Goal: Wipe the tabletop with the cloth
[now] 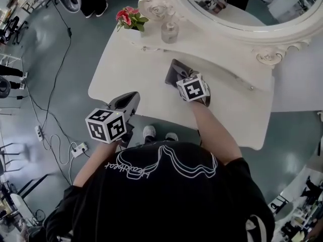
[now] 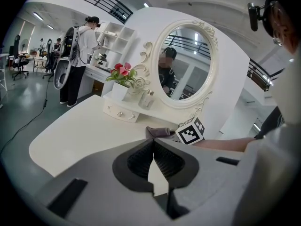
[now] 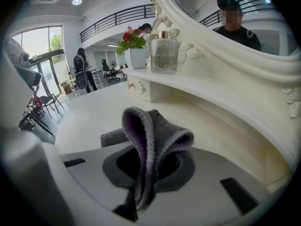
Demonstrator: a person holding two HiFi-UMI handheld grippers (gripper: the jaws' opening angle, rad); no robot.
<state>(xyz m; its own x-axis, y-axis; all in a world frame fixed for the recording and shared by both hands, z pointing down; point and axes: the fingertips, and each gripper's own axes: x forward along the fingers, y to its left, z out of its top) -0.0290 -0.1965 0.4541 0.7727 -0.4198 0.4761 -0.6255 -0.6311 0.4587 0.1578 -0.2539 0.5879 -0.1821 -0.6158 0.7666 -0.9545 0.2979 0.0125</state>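
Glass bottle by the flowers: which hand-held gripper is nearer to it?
Right. The right hand-held gripper, shut on the cloth, is over the tabletop before the glass bottle; the left hand-held gripper hangs shut at the near edge, farther off.

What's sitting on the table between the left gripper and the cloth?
Nothing. In the head view only bare white tabletop stretches from the shut left gripper to the gray cloth; the left gripper view shows the same.
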